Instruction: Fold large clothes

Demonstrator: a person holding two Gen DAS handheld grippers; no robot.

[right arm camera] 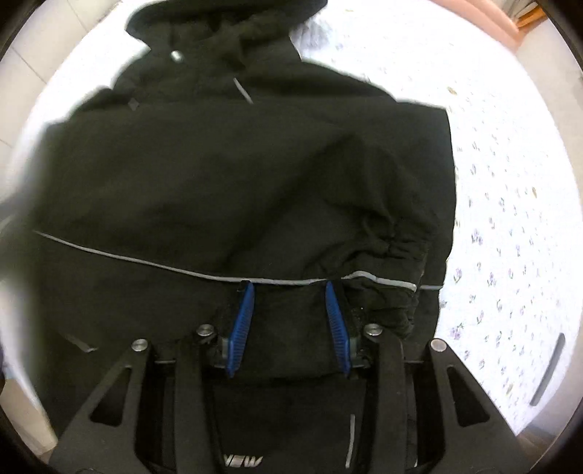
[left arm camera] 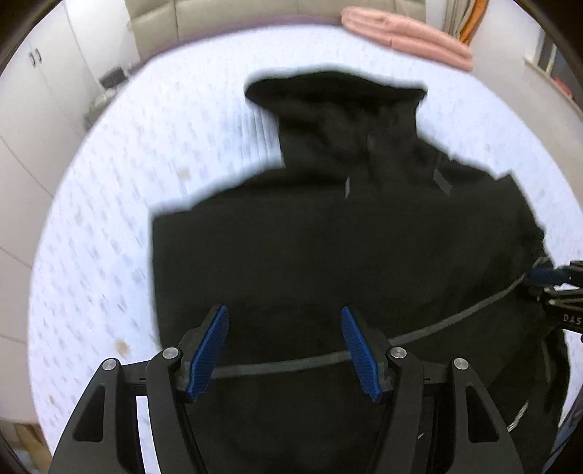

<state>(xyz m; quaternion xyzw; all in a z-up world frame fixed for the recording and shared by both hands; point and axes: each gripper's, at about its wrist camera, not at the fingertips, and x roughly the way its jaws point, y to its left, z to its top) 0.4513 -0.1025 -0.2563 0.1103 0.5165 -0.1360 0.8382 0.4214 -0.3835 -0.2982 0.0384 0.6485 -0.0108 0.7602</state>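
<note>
A black hooded jacket point(left arm camera: 328, 237) lies spread on a white flower-print bed sheet point(left arm camera: 109, 226), its hood point(left arm camera: 335, 91) at the far end and a grey reflective stripe point(left arm camera: 291, 362) across its body. My left gripper point(left arm camera: 284, 311) hovers above the near part of the jacket, open, with nothing between its blue pads. My right gripper point(left arm camera: 546, 277) sits at the jacket's right edge. In the right wrist view the right gripper point(right arm camera: 288, 288) points down into the jacket point(right arm camera: 237, 175) by the stripe point(right arm camera: 145, 259), shut on a bunched fold of black cloth that fills the gap.
A folded pink garment point(left arm camera: 408, 36) lies at the bed's far right edge. White cabinets point(left arm camera: 32, 94) stand to the left and a pale headboard or sofa point(left arm camera: 218, 18) behind. Bare sheet point(right arm camera: 510, 189) extends to the right of the jacket.
</note>
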